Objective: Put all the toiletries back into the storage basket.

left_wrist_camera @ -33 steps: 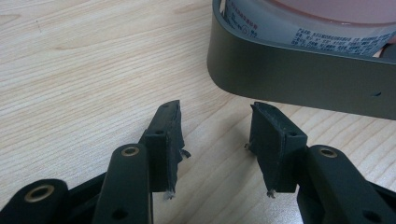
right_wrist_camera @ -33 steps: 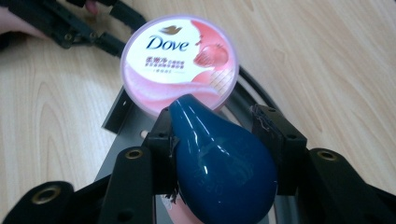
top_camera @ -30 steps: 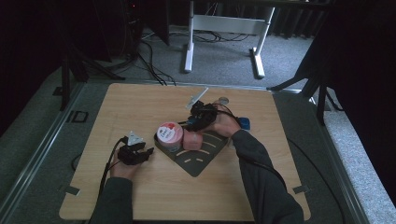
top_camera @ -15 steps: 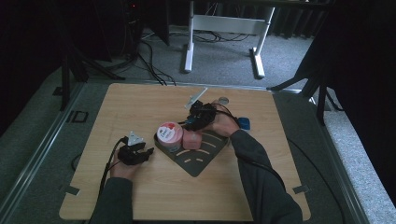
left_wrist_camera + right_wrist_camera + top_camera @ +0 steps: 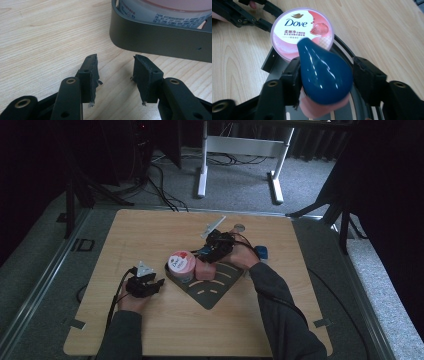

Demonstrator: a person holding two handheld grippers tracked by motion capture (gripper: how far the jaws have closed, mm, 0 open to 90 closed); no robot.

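Note:
A dark grey tray (image 5: 216, 289) lies mid-table and holds a round pink Dove tub (image 5: 181, 264) and a pink block (image 5: 204, 269). My right gripper (image 5: 327, 63) hovers over the block with a glossy blue drop-shaped thing (image 5: 324, 75) between its pads. Its jaws have just been opening, and the blue thing rests on the pink block (image 5: 317, 111). The Dove tub (image 5: 302, 32) sits just beyond it. My left gripper (image 5: 115, 62) stands open over bare wood, a short way from the tray's wall (image 5: 160, 42). In the high view, the left gripper (image 5: 160, 283) is at the tray's left corner.
A second blue object (image 5: 262, 252) lies on the table right of my right hand. A white strip-like piece (image 5: 213, 226) and a small round thing (image 5: 239, 226) lie toward the far edge. A white stand's legs (image 5: 240, 150) are on the floor beyond.

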